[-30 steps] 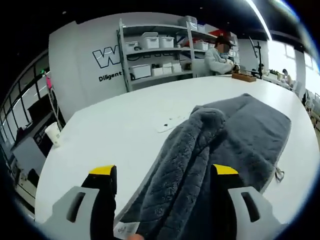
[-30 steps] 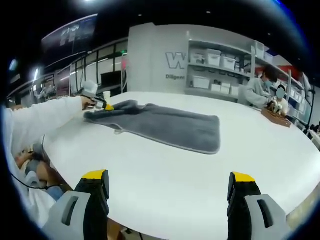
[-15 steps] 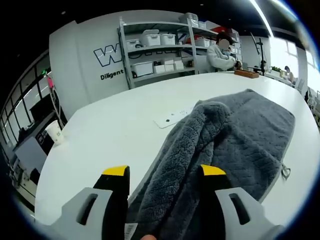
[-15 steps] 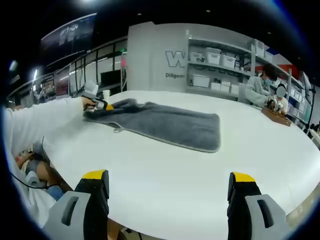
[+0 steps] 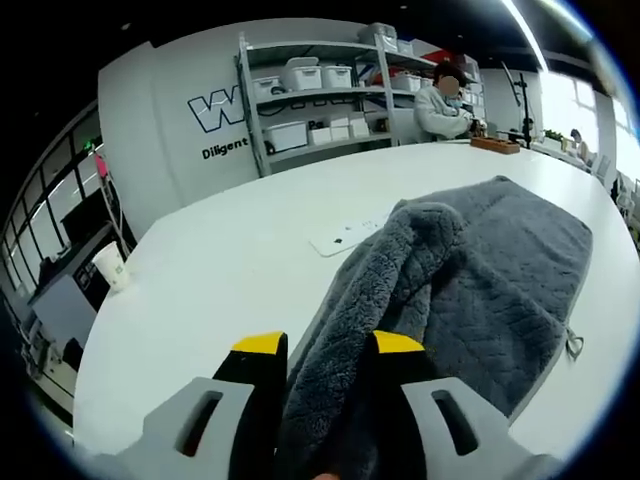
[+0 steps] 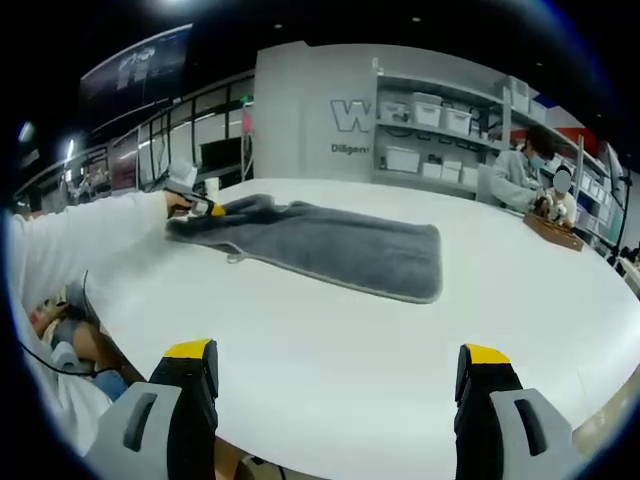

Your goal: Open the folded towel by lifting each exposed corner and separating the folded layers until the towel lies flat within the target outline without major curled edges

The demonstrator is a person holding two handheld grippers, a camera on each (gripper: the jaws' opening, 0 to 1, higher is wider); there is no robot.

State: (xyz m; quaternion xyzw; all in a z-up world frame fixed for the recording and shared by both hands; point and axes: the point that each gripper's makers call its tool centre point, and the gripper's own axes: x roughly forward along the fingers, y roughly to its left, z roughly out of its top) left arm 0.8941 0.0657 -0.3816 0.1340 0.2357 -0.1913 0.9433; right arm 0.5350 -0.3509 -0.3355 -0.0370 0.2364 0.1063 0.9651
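Observation:
A grey plush towel (image 5: 470, 270) lies folded on the white table (image 5: 220, 270), its near end bunched into a thick roll. My left gripper (image 5: 322, 352) is shut on that bunched end, yellow-tipped jaws pressed against the cloth. In the right gripper view the same towel (image 6: 340, 250) stretches across the table's far side, and the left gripper (image 6: 205, 208) pinches its left end, held by a person's white-sleeved arm (image 6: 90, 245). My right gripper (image 6: 335, 362) stands open above the near table edge, well apart from the towel.
A small white flat piece (image 5: 345, 235) lies on the table beyond the towel. A paper cup (image 5: 108, 266) stands at the left edge. Shelving with white bins (image 5: 310, 100) lines the back wall. A seated person (image 6: 515, 180) works at the far right beside a wooden tray (image 6: 552, 232).
My left gripper's jaws have closed from wide apart onto the bunched towel end. The right gripper has stayed open and nearly still.

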